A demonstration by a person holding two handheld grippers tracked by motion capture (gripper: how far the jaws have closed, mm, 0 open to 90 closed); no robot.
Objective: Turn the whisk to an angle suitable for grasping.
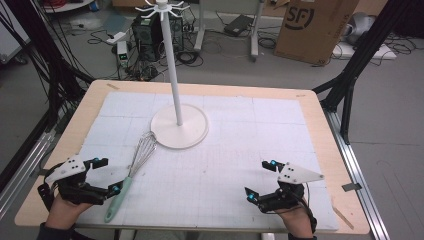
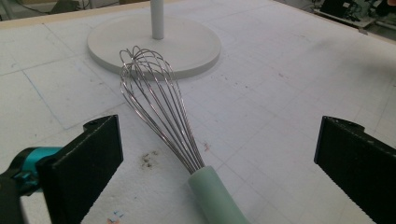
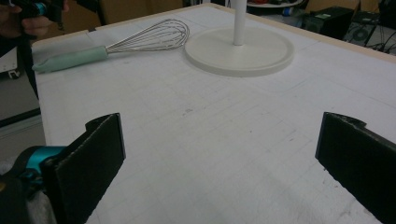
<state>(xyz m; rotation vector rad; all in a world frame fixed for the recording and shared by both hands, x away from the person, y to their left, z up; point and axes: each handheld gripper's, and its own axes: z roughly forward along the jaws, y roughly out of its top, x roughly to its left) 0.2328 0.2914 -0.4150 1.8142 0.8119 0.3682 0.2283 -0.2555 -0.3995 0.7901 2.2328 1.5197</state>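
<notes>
Nothing is picked up yet: the whisk (image 1: 135, 167) lies flat on the table (image 1: 320, 120), its wire head touching the rim of the white stand's base (image 1: 180, 127) and its mint handle just beside the left hand-held gripper (image 1: 102, 176). Both the left and the right hand-held gripper (image 1: 260, 181) stand with jaws wide apart and empty. The next move, I'd guess, is for the left one to straddle the handle and close on it.

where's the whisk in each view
High view: whisk lower left, beside the left gripper.
Left gripper view: centre, wires up, handle toward the bottom edge.
Right gripper view: upper left, lying across.
Shared landmark: the round white stand base, which the wire end touches.
</notes>
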